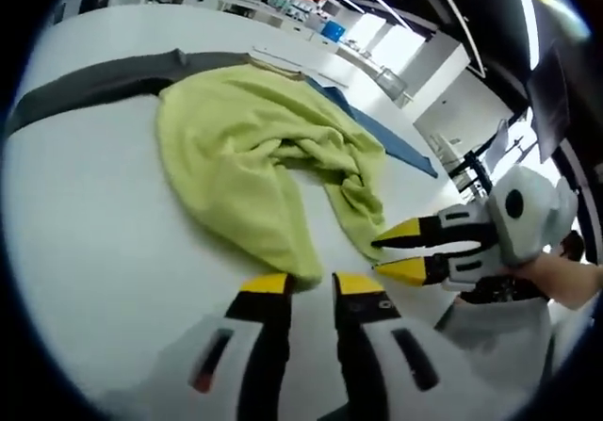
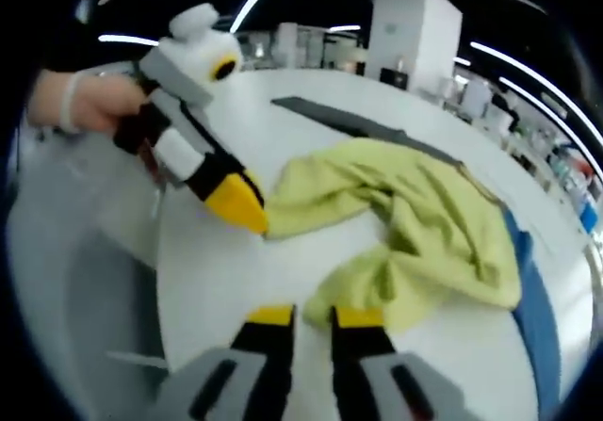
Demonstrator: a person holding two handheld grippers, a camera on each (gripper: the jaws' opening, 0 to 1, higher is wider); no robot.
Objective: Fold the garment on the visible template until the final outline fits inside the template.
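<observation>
**Garment handling and grip points: both grippers at the cloth edge**

I start at the left gripper (image 1: 309, 283). In the left gripper view its yellow-tipped jaws stand apart with a narrow gap, and nothing lies between them. The tips sit just beside the nearest lobe of the yellow-green garment (image 1: 268, 153), at or almost at its edge.

The right gripper (image 2: 309, 315) shows the same posture in the right gripper view: jaws slightly apart, empty, tips at the near fold of the garment. In the left gripper view it enters from the right, held in a hand (image 1: 556, 275), with its jaws parted beside the cloth's tapered end.

The garment lies crumpled on the white table (image 1: 85, 242), bunched into ridges with one section twisted over itself. Beyond it I see a blue sheet (image 1: 396, 143) partly under its far edge, a dark grey strip (image 1: 94, 87) and a pale tan piece (image 1: 278, 60). I cannot tell which of these serves as the template.

Handling judgement: the fabric looks light, soft and limp. It will drape and slide freely on the smooth table and will not hold a shape when lifted. I would pinch it at edges or corners, one layer only, and avoid the bunched centre. The risk is catching two layers.
</observation>
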